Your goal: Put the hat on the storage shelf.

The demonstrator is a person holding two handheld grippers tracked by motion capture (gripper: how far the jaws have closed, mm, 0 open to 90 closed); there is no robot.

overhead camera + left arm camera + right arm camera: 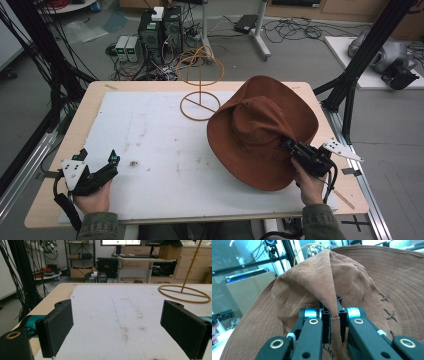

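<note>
The brown hat (260, 130) is lying on the right part of the white mat (150, 150), with its near side lifted a little by the right gripper (289, 146). In the right gripper view, the jaws are closing tightly on a fold of the hat's crown (329, 290), and the cloth is standing up in a ridge between them. The wide brim (397, 277) is spreading out behind and to the right.

I am judging that the hat is light and soft, because the cloth is creasing easily where it is pinched. It is probably not slippery, as the surface is looking matte like suede. A pinch on the crown is deforming it, so taking hold at the brim edge may be keeping the shape better.

The left gripper (97, 161) is resting at the near left of the mat, its jaws standing wide apart with nothing between them.

The yellow wire stand (200, 95) is standing at the far side of the table, just beside the hat, and nothing is hanging on it. There are no containers on the table.
</note>
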